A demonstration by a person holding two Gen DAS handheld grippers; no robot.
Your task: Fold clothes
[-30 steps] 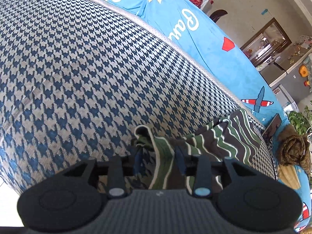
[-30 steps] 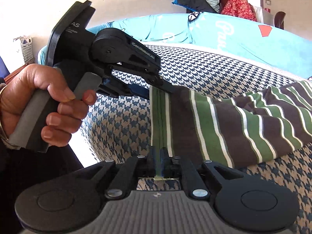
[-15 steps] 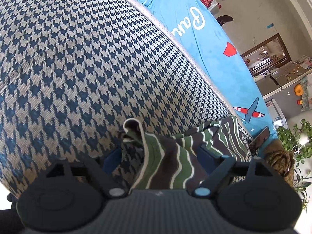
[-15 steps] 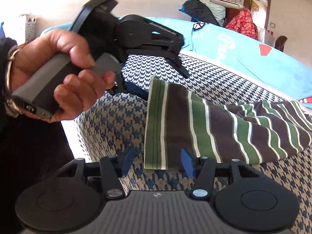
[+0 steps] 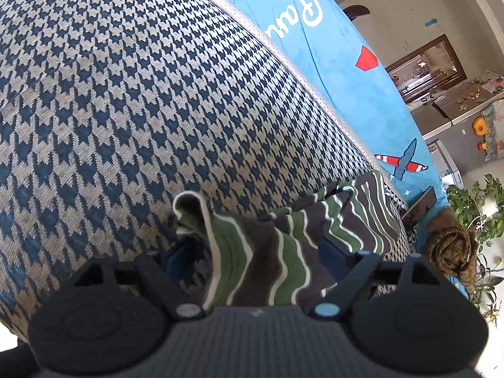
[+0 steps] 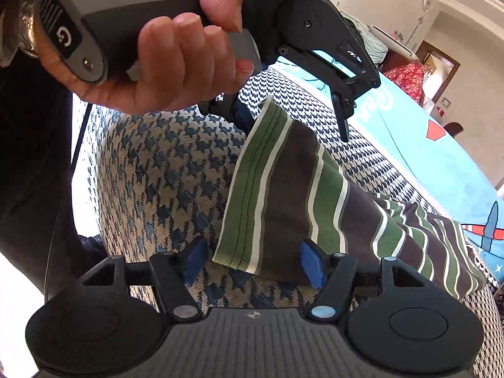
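Note:
A brown garment with green and white stripes (image 6: 283, 195) lies stretched across the houndstooth cushion (image 6: 163, 170), its green hem end nearest me. My right gripper (image 6: 252, 261) is open, its blue pads (image 6: 310, 263) standing either side of the hem's near corner without touching it. A hand (image 6: 176, 50) holds my left gripper (image 6: 293, 119) above the hem's far corner, jaws spread wide. In the left wrist view the left gripper (image 5: 252, 255) is open around the garment (image 5: 271, 258), whose corner (image 5: 189, 201) curls upward.
A bright blue printed blanket (image 5: 330, 47) covers the surface behind the cushion (image 5: 126, 94). A brown bundled cloth (image 5: 450, 249) and a leafy plant (image 5: 478, 208) sit past the garment's far end. The cushion drops off to pale floor (image 6: 82, 163) at the left.
Both grippers went from shut on the garment's hem to open and let it go. The hem now rests on the cushion, and the left gripper has lifted above it.

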